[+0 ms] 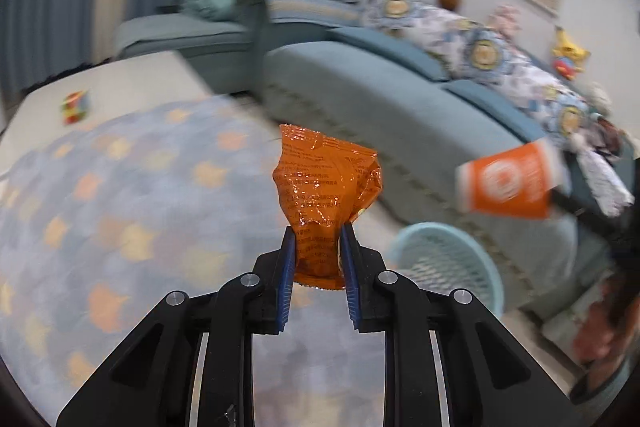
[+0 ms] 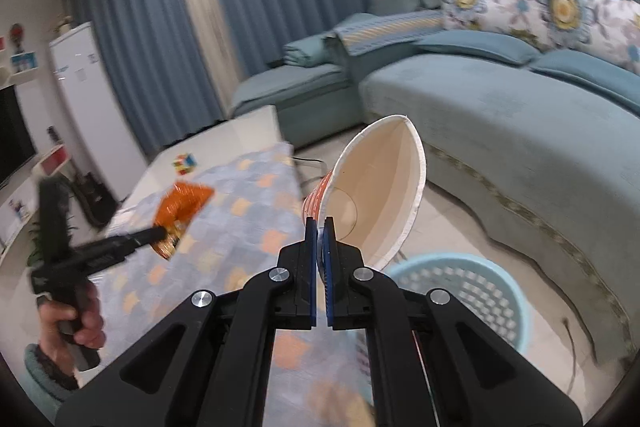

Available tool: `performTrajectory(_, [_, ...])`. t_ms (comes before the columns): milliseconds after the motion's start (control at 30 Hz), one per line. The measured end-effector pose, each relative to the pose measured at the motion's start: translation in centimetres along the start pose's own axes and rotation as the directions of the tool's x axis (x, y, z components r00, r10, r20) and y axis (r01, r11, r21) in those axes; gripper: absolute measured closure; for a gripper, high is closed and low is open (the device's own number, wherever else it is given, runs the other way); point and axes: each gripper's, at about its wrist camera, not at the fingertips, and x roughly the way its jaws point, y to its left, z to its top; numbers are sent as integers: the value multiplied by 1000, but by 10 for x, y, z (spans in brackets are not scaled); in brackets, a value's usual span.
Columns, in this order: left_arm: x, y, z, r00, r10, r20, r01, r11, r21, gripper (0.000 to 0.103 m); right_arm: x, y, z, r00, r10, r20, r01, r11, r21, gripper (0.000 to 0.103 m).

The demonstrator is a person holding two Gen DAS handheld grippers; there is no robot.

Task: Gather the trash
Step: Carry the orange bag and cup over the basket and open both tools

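My left gripper (image 1: 318, 231) is shut on a crumpled orange snack wrapper (image 1: 326, 183), held up above the patterned tablecloth (image 1: 120, 207). In the right wrist view the same wrapper (image 2: 182, 205) hangs from the left gripper (image 2: 162, 233) over the cloth. My right gripper (image 2: 319, 225) is shut on the rim of an orange and white paper cup (image 2: 380, 195), squashed flat and tilted with its mouth toward the camera. That cup (image 1: 510, 183) shows blurred at the right of the left wrist view. A light blue mesh bin (image 2: 460, 291) stands on the floor below the cup.
A teal sofa (image 2: 500, 107) with floral cushions (image 2: 560, 11) runs along the right. A colourful puzzle cube (image 2: 185, 163) lies on the white table (image 2: 224, 135). A cable (image 2: 568, 331) trails on the tiled floor by the bin (image 1: 448, 263). A person's hand (image 2: 76, 323) grips the left tool.
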Motion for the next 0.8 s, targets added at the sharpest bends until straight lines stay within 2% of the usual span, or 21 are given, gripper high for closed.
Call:
performTrajectory(133, [30, -62, 5, 996, -80, -30, 82, 995, 48, 83, 0, -42, -18, 995, -83, -63, 88, 993, 81, 101])
performTrajectory(200, [48, -86, 3, 991, -119, -58, 122, 991, 56, 83, 4, -63, -28, 986, -124, -109, 137, 983, 120, 101])
performTrajectory(300, [75, -118, -5, 981, -160, -109, 168, 984, 62, 83, 17, -93, -46, 968, -141, -207, 181, 966, 186, 101])
performTrajectory(467, [113, -147, -23, 966, -171, -194, 188, 979, 74, 80, 31, -116, -67, 942, -157, -298, 228, 948, 221, 101])
performTrajectory(500, [120, -151, -26, 962, -173, -211, 193, 978, 76, 79, 32, -120, -73, 936, -157, -314, 237, 943, 235, 100])
performTrajectory(533, [125, -154, -29, 957, -184, -225, 206, 976, 76, 72, 32, -123, -76, 934, -154, -322, 240, 939, 247, 100])
performTrajectory(567, [131, -156, -32, 955, -185, -232, 208, 975, 81, 59, 31, -126, -79, 933, -149, -327, 240, 936, 259, 100])
performTrajectory(633, [134, -156, -35, 961, -164, -221, 186, 979, 82, 44, 27, -133, -84, 932, -142, -334, 242, 929, 281, 95])
performTrajectory(667, [135, -156, -36, 958, -172, -228, 193, 979, 72, 39, 24, -134, -85, 932, -145, -332, 245, 927, 285, 91])
performTrajectory(733, [135, -153, -38, 951, -188, -244, 207, 977, 54, 36, 16, -136, -88, 936, -142, -322, 242, 925, 293, 81])
performTrajectory(767, [134, -152, -40, 951, -184, -248, 203, 978, 52, 33, 11, -136, -89, 938, -143, -315, 240, 925, 294, 70])
performTrajectory(800, [130, -149, -43, 951, -182, -250, 200, 979, 50, 30, 9, -135, -88, 939, -146, -310, 240, 925, 293, 55])
